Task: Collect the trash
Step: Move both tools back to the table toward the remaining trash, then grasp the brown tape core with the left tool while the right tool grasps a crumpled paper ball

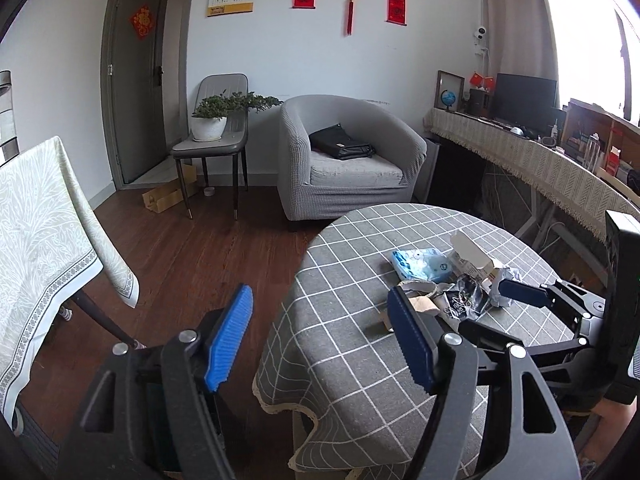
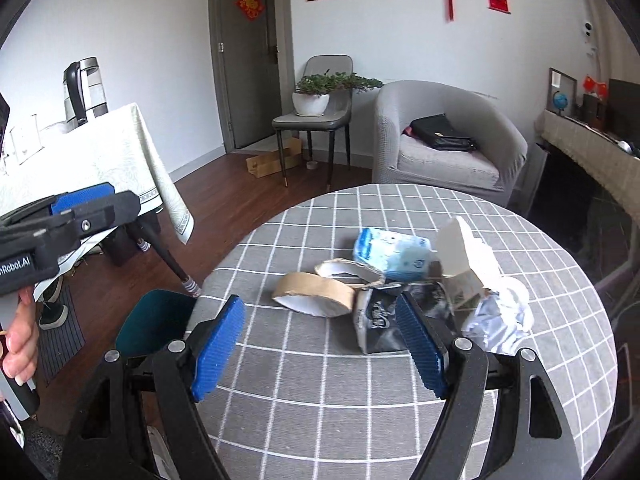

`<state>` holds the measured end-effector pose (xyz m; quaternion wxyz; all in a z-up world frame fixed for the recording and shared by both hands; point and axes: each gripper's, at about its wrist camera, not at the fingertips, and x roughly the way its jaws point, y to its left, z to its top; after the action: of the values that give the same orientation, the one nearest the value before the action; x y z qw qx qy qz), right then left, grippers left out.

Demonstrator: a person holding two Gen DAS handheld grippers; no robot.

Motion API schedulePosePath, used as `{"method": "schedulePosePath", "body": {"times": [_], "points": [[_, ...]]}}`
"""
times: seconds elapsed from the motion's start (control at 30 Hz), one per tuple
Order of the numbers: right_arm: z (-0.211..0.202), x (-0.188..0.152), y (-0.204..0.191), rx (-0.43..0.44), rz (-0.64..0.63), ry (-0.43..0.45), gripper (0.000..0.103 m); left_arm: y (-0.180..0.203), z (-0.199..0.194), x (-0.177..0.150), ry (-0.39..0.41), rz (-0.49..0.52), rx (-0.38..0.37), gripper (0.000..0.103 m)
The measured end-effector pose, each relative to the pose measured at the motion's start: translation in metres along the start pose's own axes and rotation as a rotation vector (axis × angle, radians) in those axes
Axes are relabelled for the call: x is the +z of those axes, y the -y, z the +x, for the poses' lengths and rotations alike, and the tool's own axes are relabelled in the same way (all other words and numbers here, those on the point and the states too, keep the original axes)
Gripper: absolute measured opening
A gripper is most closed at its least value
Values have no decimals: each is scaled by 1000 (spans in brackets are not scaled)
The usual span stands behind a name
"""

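Note:
A pile of trash lies on the round checked table (image 2: 360, 408): a blue tissue pack (image 2: 390, 252), a brown paper strip loop (image 2: 316, 292), a dark foil wrapper (image 2: 378, 316), a torn white carton (image 2: 466, 268) and crumpled white paper (image 2: 500, 316). My right gripper (image 2: 320, 344) is open and empty, just short of the brown loop and wrapper. My left gripper (image 1: 320, 344) is open and empty at the table's left edge (image 1: 288, 320), with the pile (image 1: 444, 280) ahead to the right. The right gripper (image 1: 520, 294) also shows in the left wrist view, beside the pile.
A teal bin (image 2: 156, 320) stands on the floor left of the table. A cloth-covered side table (image 1: 36, 232) with a kettle (image 2: 84, 92) is further left. A grey armchair (image 1: 344, 160), a chair with a plant (image 1: 216, 128) and a long desk (image 1: 520, 152) stand beyond.

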<state>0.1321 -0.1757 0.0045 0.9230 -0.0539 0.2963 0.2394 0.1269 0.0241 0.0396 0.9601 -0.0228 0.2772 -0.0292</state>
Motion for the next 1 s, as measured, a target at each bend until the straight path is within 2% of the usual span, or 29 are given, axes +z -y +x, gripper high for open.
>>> {"method": "schedulePosePath", "body": {"times": [0.3,0.47,0.6,1.0], "points": [[-12,-12,61,-74,102,-4,79,43,50,-13,-93,1,-70,80],[-11,-19,81,-80,119,-23,80,65,76,-18,-146,28,-55,81],[-10,-24,96,-76,150,-34,80,74,94,-21,-182,12,-47,81],[-7,-26,112,-64,181,-53,80,79,127,-22,-240,-19,-16,81]]}}
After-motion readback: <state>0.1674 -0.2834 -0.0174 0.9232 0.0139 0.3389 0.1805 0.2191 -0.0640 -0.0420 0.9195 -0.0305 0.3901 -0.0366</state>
